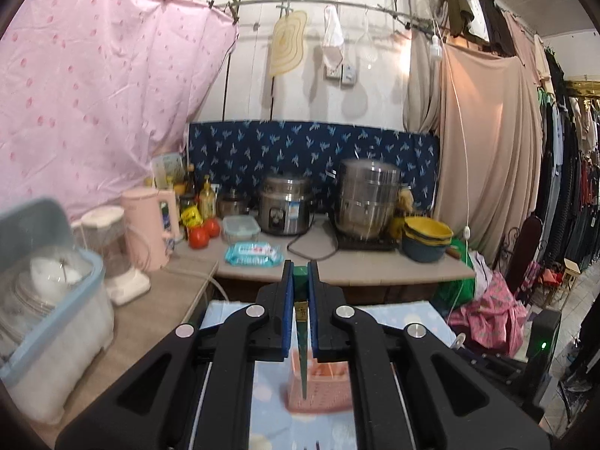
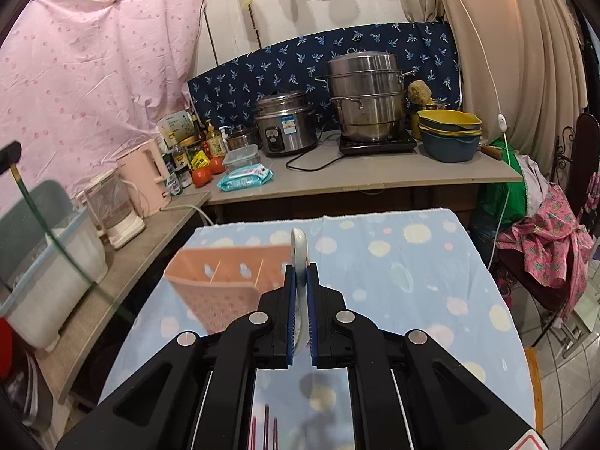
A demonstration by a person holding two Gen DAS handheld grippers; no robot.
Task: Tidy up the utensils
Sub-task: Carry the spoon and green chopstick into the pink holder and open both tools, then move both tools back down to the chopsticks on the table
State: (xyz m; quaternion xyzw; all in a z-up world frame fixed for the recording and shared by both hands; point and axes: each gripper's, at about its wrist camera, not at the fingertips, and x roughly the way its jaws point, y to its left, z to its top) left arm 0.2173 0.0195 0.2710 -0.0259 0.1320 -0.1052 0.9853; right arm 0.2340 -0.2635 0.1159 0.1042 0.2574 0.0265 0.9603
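Observation:
My left gripper (image 1: 300,273) is shut on a green chopstick (image 1: 302,345) that hangs point down over the pink perforated basket (image 1: 318,386) on the blue spotted tablecloth (image 1: 412,318). My right gripper (image 2: 300,273) is shut on a white spoon (image 2: 300,251), held upright above the tablecloth (image 2: 412,281) just right of the pink basket (image 2: 228,285). The green chopstick (image 2: 48,232) and the left gripper's tip show at the left edge of the right wrist view. Dark red chopsticks (image 2: 266,431) lie on the cloth under my right gripper.
A counter (image 2: 356,176) behind the table carries a rice cooker (image 2: 285,123), a steel steamer (image 2: 365,101), stacked bowls (image 2: 448,135), wipes (image 2: 245,178) and tomatoes (image 2: 204,174). A side counter holds a lidded dish bin (image 2: 45,262), a blender and a pink kettle (image 2: 144,176). Clothes pile at right.

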